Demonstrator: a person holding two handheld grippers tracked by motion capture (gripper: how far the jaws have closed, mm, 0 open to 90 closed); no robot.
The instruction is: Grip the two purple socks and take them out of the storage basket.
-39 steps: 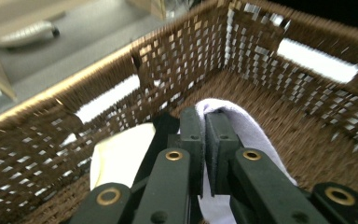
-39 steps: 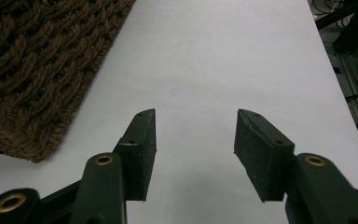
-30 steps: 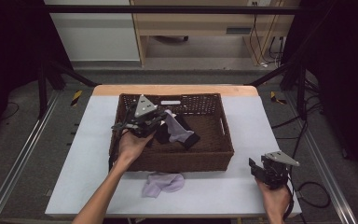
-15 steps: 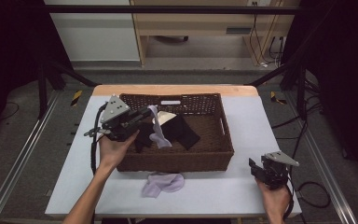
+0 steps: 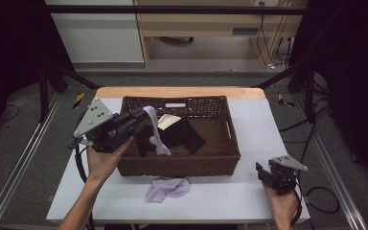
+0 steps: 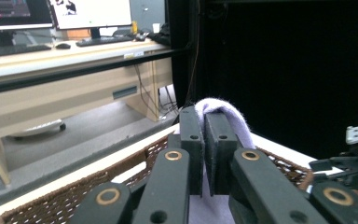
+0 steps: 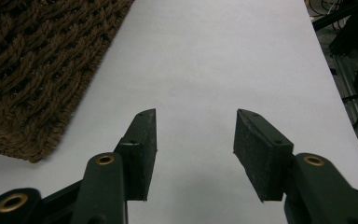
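A lavender sock (image 5: 155, 130) hangs over the left part of the brown wicker basket (image 5: 182, 166). My left gripper (image 5: 140, 115) is shut on its upper end and is held above the basket's left rim, pointing right. In the left gripper view the sock (image 6: 230, 119) drapes over the closed fingertips of that gripper (image 6: 204, 122). A second lavender sock (image 5: 168, 188) lies crumpled on the white table in front of the basket. My right gripper (image 5: 262, 172) rests near the table's front right corner. Its jaws stand open in the right gripper view (image 7: 196, 128), with bare table between them.
Dark garments (image 5: 184, 135) and a pale cloth (image 5: 169, 120) lie inside the basket. The basket's corner (image 7: 23, 79) lies to the left of the right gripper. White tabletop (image 5: 263, 129) runs along the basket's right side. Metal rails and cables flank the table.
The left gripper has lifted the lavender sock out of the basket and carried it up and to the left. The right gripper has stayed where it was.
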